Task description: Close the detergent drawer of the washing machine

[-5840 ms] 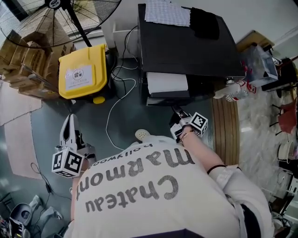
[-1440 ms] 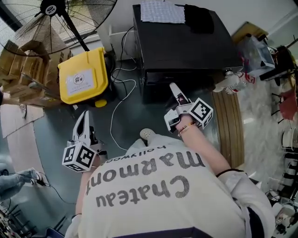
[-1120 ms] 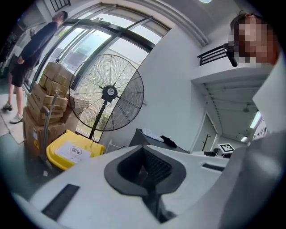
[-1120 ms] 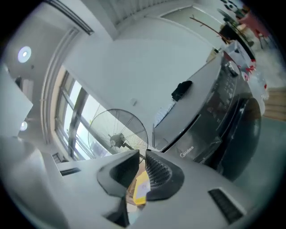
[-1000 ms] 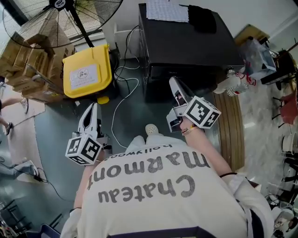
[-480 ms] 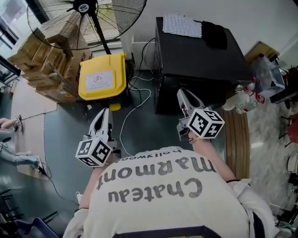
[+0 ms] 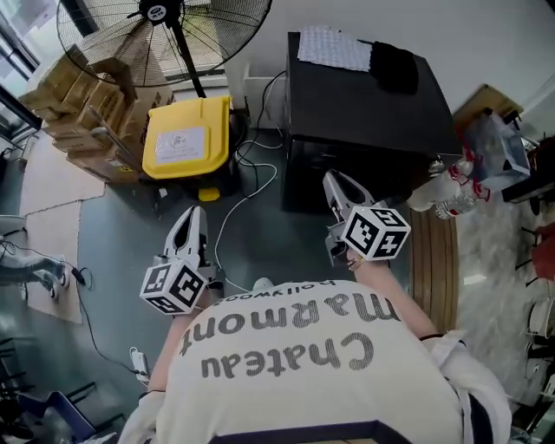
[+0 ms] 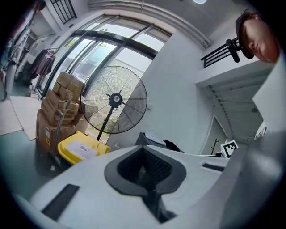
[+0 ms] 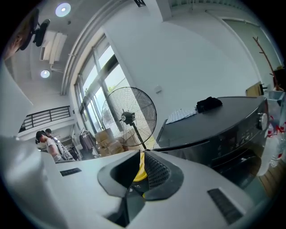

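Detergent drawer [image 7: 319, 163] is looking flush just ahead of my right gripper [image 7: 331, 180], its jaws closing empty, left gripper [image 7: 192, 215] clenched; I'm reckoning only retreat remains.

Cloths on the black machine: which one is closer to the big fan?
The pale checked cloth; the black cloth lies beyond it, away from the fan.

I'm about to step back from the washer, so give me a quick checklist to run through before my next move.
1. Detergent drawer shut: ok, nothing juts from the washing machine front.
2. Right hand-held gripper clear of the machine: ok, jaws closing on nothing.
3. Left hand-held gripper empty: ok, jaws together.
4. Stepping-back path: not ok, white cable trails across the floor.
5. Space behind you: cannot tell.
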Motion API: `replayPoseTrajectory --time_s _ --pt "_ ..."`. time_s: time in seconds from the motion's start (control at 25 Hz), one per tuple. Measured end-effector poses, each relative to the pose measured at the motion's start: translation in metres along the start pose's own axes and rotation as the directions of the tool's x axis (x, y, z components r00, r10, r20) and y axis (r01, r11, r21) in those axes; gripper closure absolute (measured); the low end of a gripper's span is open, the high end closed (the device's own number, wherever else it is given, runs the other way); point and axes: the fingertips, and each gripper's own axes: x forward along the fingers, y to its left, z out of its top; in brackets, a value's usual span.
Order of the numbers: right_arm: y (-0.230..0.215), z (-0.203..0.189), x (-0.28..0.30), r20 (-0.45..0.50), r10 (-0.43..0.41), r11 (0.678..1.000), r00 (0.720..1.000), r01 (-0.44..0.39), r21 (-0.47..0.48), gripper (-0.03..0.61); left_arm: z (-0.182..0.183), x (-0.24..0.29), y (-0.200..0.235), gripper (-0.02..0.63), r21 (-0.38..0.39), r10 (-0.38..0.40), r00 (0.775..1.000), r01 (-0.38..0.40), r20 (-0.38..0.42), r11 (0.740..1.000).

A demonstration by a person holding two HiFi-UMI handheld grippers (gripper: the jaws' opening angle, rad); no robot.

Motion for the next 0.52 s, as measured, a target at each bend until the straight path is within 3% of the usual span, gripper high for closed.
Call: replayPoseTrajectory --time_s 0.52 --pt "-0.028 -0.021 -0.044 -0.056 0.014 1.0 0.998 -0.014 0.008 0.534 -0.033 -0.031 -0.041 0.606 -0.01 0.044 0.999 -0.044 0.005 0.999"
